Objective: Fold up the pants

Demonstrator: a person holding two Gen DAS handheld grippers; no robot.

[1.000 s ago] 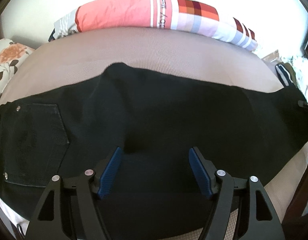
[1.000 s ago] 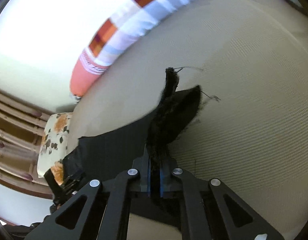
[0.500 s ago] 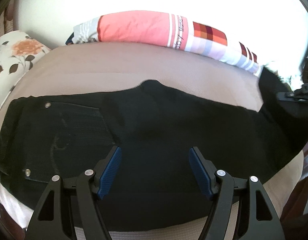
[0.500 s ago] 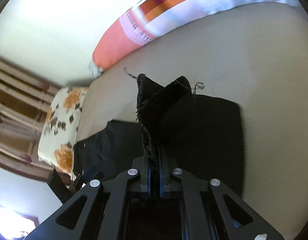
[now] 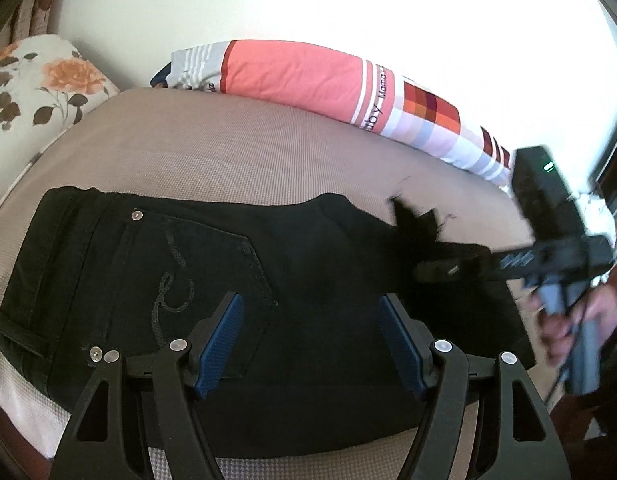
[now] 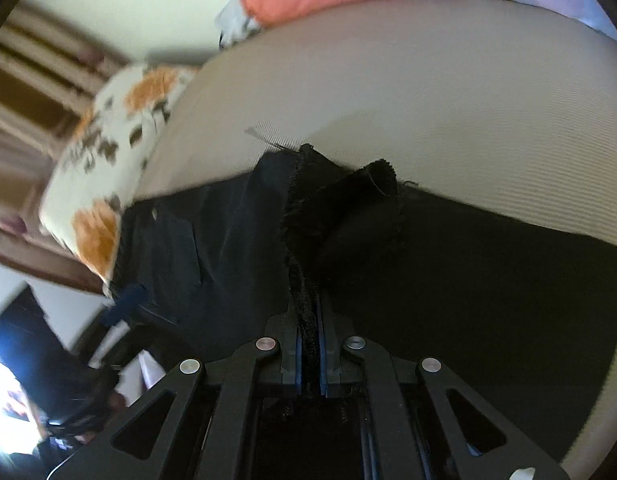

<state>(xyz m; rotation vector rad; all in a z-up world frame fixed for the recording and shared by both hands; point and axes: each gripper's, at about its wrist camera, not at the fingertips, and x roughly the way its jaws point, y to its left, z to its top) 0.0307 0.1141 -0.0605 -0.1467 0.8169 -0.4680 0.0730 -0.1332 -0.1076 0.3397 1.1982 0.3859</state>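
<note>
We see the black pants (image 5: 236, 280) lying flat on the beige bed (image 5: 236, 156), waistband end toward the floral pillow (image 5: 32, 92) and the striped bolster (image 5: 308, 80) beyond their far edge. The left tongs (image 5: 310, 340) hover above the pants near the back pocket (image 5: 188, 272) — blue pads (image 5: 222, 340) spread wide, nothing between them. The right tongs (image 6: 308, 344) are clenched on the frayed leg hem (image 6: 340, 204), lifted off the pants lying on the bed. In the left wrist view the right tongs (image 5: 440, 268) appear blurred, on the side of the pants away from the floral pillow — a hand (image 5: 580, 320) grips their handle.
</note>
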